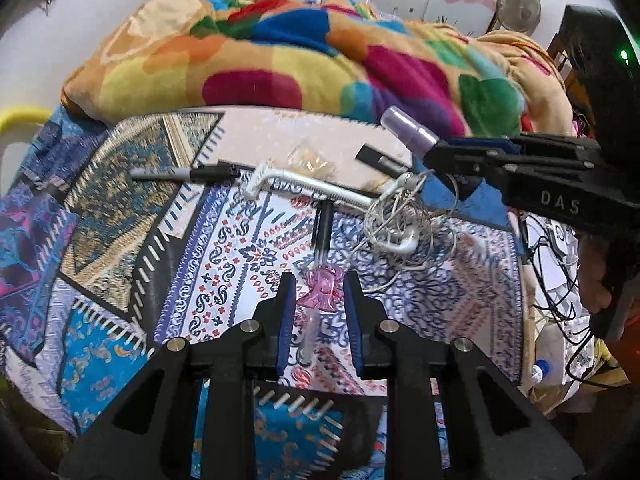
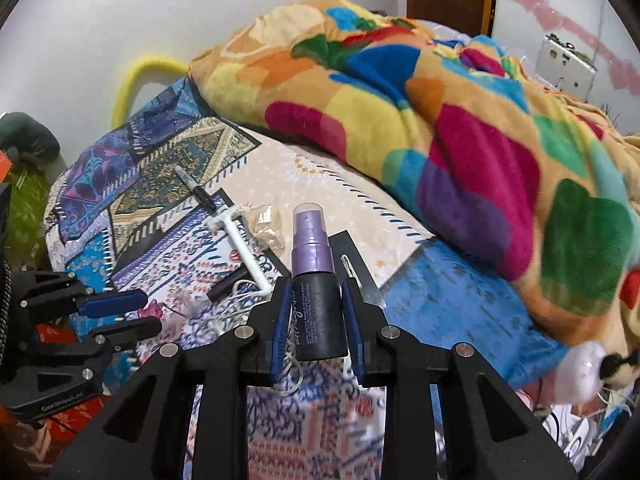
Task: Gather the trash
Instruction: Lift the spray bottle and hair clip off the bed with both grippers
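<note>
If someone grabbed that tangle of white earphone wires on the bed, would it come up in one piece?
Probably floppy: the white earphone wires lie in loose loops, so strands would likely dangle. They seem light. They may snag, since loops cross the white razor handle and could drag it along.

The patchwork bedsheet [image 1: 248,264] mixes blue paisley, teal-and-gold and white-red floral panels. Behind it, the fleece blanket [image 2: 460,128] shows magenta, yellow, green and blue blotches on tan. Above the bedsheet, the spray bottle [image 2: 316,280] is black with a lilac top.
</note>
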### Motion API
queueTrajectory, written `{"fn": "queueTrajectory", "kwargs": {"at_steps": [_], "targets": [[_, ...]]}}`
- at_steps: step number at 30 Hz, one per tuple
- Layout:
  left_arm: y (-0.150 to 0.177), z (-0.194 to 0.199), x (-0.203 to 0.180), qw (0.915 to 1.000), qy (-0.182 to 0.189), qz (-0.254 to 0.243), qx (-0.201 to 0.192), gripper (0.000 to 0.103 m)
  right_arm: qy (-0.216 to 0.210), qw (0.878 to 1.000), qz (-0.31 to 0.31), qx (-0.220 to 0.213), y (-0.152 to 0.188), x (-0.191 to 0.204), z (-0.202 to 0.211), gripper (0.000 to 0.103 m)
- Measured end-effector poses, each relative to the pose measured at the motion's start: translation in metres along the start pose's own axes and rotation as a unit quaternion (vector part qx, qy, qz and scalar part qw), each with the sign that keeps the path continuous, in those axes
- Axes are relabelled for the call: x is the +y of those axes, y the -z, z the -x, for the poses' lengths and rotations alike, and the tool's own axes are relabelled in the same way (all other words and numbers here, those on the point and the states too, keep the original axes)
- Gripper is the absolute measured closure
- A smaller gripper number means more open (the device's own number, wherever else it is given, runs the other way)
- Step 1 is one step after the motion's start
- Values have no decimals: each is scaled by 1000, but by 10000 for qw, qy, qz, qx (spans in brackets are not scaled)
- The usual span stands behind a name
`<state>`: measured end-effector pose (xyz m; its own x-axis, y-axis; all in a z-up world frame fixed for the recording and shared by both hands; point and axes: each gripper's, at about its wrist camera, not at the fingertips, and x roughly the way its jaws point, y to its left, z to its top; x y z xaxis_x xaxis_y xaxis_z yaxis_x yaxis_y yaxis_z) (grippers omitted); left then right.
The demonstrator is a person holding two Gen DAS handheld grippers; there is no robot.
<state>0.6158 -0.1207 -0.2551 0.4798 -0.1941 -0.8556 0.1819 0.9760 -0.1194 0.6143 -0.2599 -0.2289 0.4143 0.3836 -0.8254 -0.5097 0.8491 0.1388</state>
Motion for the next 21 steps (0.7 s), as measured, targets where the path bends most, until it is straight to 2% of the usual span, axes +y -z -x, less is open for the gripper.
{"fn": "queueTrajectory", "kwargs": {"at_steps": [10,14,21], "targets": [[-16,61,-10,9984,-98,149,-532,80,53,9991,-146,-391,-5,7,48,79],[-21,82,-10,9968,-177,166,-757,80,-75,9985,-248,-476,-9,7,57,79],[-12,93,2,9954,-241,389,-837,80,-187,9989,-409,-98,14,6,36,79]]}}
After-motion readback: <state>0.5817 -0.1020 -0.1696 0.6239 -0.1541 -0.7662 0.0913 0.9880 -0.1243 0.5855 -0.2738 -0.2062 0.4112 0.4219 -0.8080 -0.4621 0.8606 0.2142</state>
